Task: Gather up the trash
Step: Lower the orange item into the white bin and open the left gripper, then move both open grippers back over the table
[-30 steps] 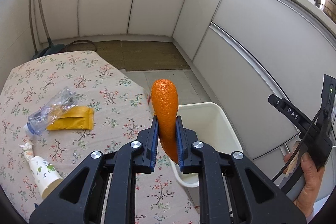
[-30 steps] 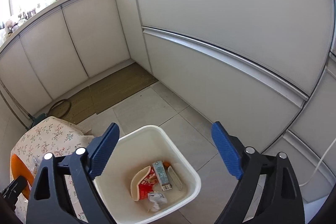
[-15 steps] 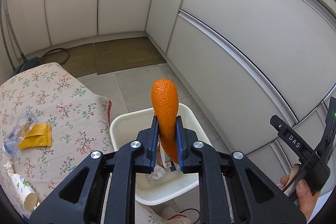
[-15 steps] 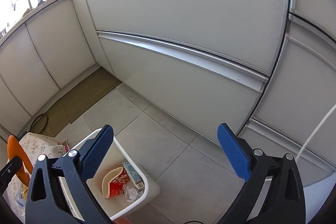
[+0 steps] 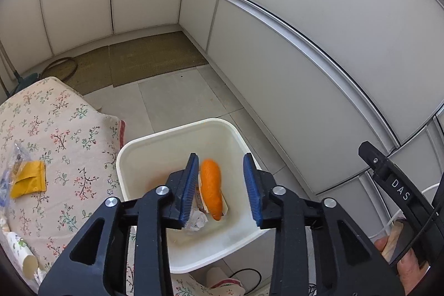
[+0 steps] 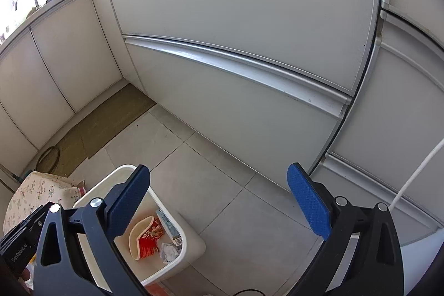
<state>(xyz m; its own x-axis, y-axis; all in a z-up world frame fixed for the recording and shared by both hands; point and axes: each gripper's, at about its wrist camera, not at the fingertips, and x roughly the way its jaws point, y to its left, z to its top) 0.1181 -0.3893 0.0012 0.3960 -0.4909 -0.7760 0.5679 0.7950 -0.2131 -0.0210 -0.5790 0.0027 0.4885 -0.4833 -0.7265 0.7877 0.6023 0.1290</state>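
Observation:
My left gripper (image 5: 220,190) is open above the white bin (image 5: 155,138). The orange peel (image 5: 211,185) is free between the fingers, down inside the bin over other trash. The bin also shows in the right wrist view (image 6: 194,243), holding a red and white wrapper (image 6: 144,236), a small carton and crumpled paper. My right gripper (image 6: 219,201) is open and empty, to the right of the bin above the tiled floor. On the floral table (image 5: 55,129) lie a yellow packet (image 5: 29,179), a clear plastic wrapper (image 5: 15,160) and a paper cup (image 5: 22,254).
White kitchen cabinets (image 5: 319,46) run along the back and right. A brown mat (image 5: 144,60) lies on the tiled floor by the corner. A white cable (image 6: 416,174) hangs at the right. A cable lies on the floor beside the bin.
My left gripper has moved over the bin and opened, letting go of the orange peel, which has dropped into the bin. My right gripper has swung right, away from the bin.

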